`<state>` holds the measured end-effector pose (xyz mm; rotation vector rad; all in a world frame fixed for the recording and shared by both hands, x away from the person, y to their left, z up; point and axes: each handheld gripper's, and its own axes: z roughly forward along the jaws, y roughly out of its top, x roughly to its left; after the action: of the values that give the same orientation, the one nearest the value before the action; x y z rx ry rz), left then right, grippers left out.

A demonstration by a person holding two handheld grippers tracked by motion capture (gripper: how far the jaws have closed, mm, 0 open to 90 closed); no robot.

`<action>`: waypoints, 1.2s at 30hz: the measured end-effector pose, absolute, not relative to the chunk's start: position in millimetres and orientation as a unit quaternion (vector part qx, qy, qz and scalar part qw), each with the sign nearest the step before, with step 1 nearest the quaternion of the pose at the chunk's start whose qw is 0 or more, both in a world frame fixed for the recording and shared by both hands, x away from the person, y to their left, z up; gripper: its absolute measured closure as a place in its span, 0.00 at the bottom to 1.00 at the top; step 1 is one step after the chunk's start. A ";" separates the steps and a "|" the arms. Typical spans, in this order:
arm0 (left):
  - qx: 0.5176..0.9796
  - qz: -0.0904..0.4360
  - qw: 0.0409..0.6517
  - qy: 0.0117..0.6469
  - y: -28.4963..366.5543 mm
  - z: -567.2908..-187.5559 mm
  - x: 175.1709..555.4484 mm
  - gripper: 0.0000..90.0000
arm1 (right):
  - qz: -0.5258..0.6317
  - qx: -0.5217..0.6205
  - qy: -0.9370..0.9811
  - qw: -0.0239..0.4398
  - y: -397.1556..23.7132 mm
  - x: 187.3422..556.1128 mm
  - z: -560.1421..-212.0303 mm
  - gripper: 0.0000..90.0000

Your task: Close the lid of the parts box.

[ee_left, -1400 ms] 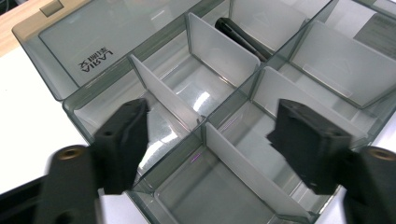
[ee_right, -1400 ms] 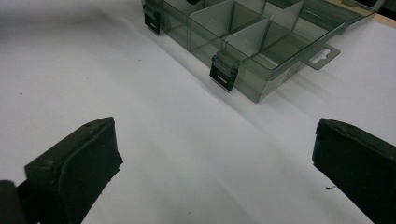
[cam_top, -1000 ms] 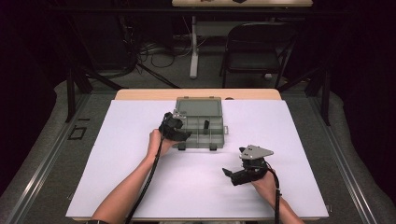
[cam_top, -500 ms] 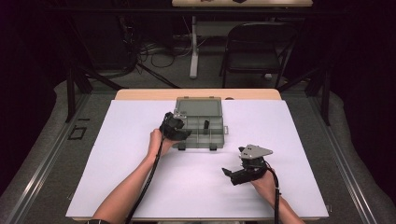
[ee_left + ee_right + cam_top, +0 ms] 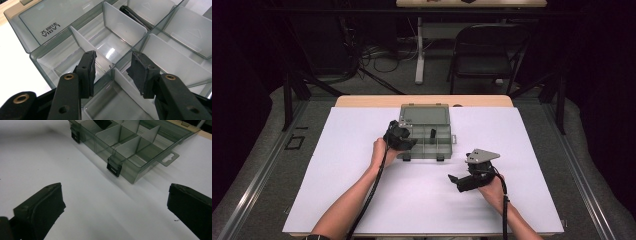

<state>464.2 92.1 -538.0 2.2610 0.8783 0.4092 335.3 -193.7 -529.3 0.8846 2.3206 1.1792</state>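
Observation:
A clear grey organizer box lies open at the table's far middle, its lid laid back. White dividers split it into compartments. A slim black piece lies in a middle compartment. My left gripper hovers over the box's left end. Its jaws have just been closing and now stand partly open on either side of a divider junction, with no pad touching it. My right gripper rests low over the white table, right of and nearer than the box, wide open with nothing between its jaws.
A white sheet covers the table. Two black latches sit on the box's near wall, and a hang tab sticks out at its right end. A folding chair and cables stand beyond the table.

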 end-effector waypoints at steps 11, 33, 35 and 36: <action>0.866 0.156 0.335 0.337 92.3 -538.1 464.6 0.62 | 0.417 0.323 0.823 0.210 -189.5 388.6 -513.6 0.00; 0.866 0.156 0.336 0.337 92.5 -538.1 464.6 0.62 | 0.407 0.374 0.806 0.209 -191.9 479.0 -501.4 0.75; 0.866 0.156 0.336 0.336 92.5 -538.1 464.7 0.62 | 0.399 0.377 0.808 0.213 -191.6 485.1 -503.6 0.85; 0.866 0.156 0.336 0.336 92.5 -538.1 464.6 0.62 | 0.396 0.381 0.808 0.214 -191.5 487.3 -504.2 0.90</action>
<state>464.6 92.5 -538.1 2.2585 0.8775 0.4064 487.3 -191.5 -504.2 1.0570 2.2406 1.0981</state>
